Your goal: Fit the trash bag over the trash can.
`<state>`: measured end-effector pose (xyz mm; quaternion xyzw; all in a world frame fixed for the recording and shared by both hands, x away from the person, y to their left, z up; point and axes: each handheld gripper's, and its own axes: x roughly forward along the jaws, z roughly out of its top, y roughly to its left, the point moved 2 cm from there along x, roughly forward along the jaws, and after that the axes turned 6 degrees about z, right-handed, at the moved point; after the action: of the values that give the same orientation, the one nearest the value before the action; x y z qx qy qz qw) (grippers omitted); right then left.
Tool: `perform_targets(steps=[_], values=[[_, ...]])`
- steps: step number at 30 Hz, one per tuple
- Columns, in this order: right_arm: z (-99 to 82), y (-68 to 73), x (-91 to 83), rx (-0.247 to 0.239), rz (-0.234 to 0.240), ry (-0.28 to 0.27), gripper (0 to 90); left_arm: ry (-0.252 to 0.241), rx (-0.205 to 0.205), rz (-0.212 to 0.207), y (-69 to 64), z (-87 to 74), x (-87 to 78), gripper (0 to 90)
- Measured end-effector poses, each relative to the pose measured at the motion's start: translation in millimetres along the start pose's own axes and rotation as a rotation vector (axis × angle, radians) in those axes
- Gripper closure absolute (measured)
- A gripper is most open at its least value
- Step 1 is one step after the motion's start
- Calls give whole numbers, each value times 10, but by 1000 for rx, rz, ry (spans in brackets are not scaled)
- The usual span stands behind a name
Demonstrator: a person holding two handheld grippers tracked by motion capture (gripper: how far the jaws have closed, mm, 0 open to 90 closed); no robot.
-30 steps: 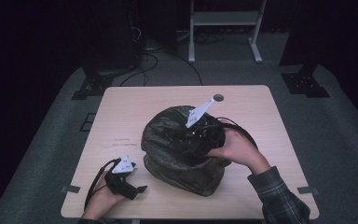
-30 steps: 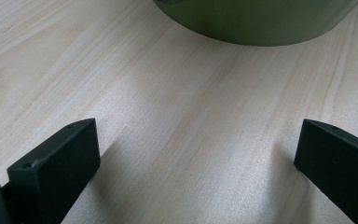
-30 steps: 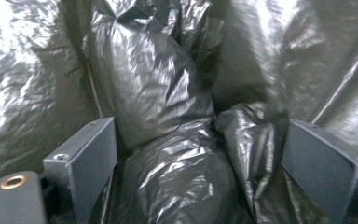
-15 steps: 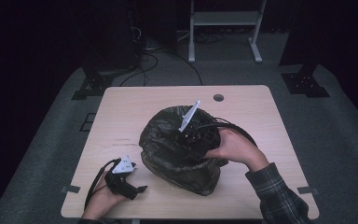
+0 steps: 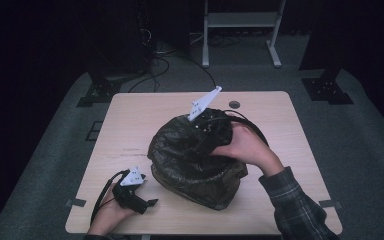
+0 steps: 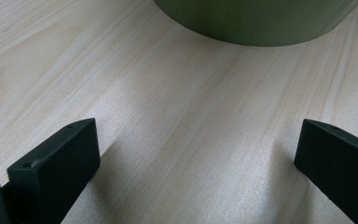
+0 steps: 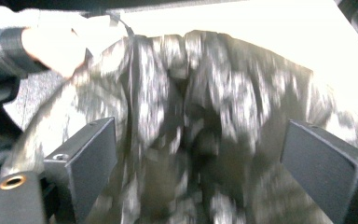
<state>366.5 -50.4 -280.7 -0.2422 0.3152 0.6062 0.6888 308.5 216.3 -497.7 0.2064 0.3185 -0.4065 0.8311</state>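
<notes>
A dark, crinkled plastic bag (image 5: pixel 195 160) is draped over a round olive bin (image 6: pixel 256 18) at the middle of the wooden table (image 5: pixel 130 125). My right gripper (image 5: pixel 205 131) sits at the bag's far rim, tilted down into it, with the person's hand around it. In the right gripper view it (image 7: pixel 198 172) is open, and blurred bag plastic (image 7: pixel 214 116) lies beyond the wide-apart jaws. My left gripper (image 5: pixel 147 202) rests low on the table, left of the bin and apart from it. It (image 6: pixel 196 158) is open over bare wood.
A round cable hole (image 5: pixel 234 104) is in the table's far edge. Tape marks (image 5: pixel 75 202) sit at the front corners. A white desk frame (image 5: pixel 240 20) and floor cables (image 5: pixel 155 55) lie behind the table. A hand (image 7: pixel 51 46) shows past the bag.
My right gripper has shifted left and farther back along the bag's rim, and the bag's top has bunched and reshaped. The left gripper has stayed put.
</notes>
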Motion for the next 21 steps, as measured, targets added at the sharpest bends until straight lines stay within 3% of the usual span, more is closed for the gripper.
perform_targets(steps=[8, 17, 21], values=[[201, -98, 450, 0, 44, 31, 100, 0, 0, 0, 0, 0, -1, 0], [158, -109, 760, 4, 66, 113, 99, 1, 0, 0, 0, 0, -1, 0], [128, -102, 871, 19, 73, 177, 99, 1, 0, 0, 0, 0, -1, 0]])
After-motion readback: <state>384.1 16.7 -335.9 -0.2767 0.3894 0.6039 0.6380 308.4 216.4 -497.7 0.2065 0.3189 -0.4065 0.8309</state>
